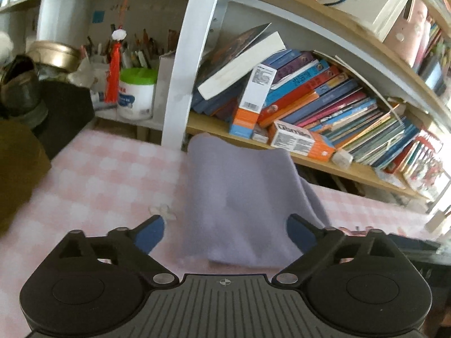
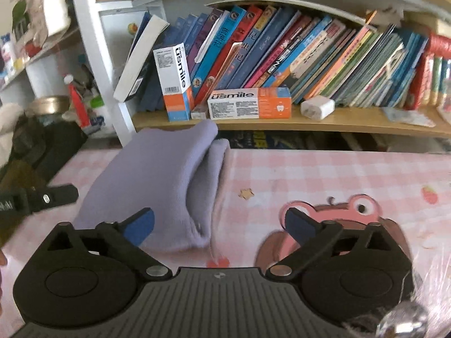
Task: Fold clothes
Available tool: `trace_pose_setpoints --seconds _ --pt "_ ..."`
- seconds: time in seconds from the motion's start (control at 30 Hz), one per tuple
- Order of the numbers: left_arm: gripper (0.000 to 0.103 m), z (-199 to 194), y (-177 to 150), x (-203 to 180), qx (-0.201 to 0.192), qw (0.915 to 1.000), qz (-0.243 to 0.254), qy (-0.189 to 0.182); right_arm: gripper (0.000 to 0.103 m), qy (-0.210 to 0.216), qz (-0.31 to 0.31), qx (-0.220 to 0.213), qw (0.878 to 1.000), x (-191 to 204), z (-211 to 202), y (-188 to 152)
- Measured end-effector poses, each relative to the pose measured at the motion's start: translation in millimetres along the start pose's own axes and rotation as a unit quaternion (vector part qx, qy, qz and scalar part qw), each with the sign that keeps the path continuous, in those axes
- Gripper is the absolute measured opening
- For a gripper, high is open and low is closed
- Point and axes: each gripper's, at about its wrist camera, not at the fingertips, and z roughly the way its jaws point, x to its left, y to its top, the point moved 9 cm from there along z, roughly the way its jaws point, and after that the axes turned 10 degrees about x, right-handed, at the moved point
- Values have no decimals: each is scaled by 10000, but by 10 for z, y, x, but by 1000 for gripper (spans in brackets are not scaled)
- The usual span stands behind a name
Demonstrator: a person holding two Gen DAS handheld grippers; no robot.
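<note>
Lying on the pink checked tablecloth (image 2: 296,169) is a lilac garment (image 2: 157,180), already doubled over into a long narrow bundle; from the right wrist view its layers are showing as stacked edges along the right side, with a rounded fold at the near end. It is running from near the grippers back toward the foot of the bookshelf (image 2: 282,124). The left gripper (image 1: 227,232) is hovering at the near end of the bundle with its jaws spread wide, one on each side of the cloth and gripping nothing. The right gripper (image 2: 220,225) is hanging just right of the near corner, jaws likewise released and empty. Judging by the layers, the folding is looking well along: either one more fold across the length is pending, or the bundle is standing finished and both grippers are letting go. If another fold is wanted, it is calling for pinching all layers together at one end so none slide apart.
</note>
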Motion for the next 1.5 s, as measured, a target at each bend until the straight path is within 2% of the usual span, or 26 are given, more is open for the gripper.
trace_pose_setpoints --seconds 0.17,0.3,0.5,0.73,0.93,1.1,1.5 --pt "98 -118 -223 -87 113 9996 -72 237 103 -123 157 107 9997 -59 -178 -224" --pt "98 -171 -388 -151 190 9984 108 521 103 -164 273 203 9993 -86 -273 -374" --pt "98 -221 -528 -206 297 9969 239 692 103 -177 322 318 9988 -106 -341 -515" --pt "98 -243 -699 -304 500 9955 202 781 103 -128 331 405 9986 -85 -393 -601" --pt "98 -291 -744 -364 500 9946 281 862 103 -140 313 355 9988 -84 -468 -614" --pt "103 -323 -736 -359 481 9938 299 958 103 -108 324 351 9988 -82 -472 -613" --pt "103 -326 -733 -362 528 9946 253 854 103 -157 224 478 9985 -35 -440 -640"
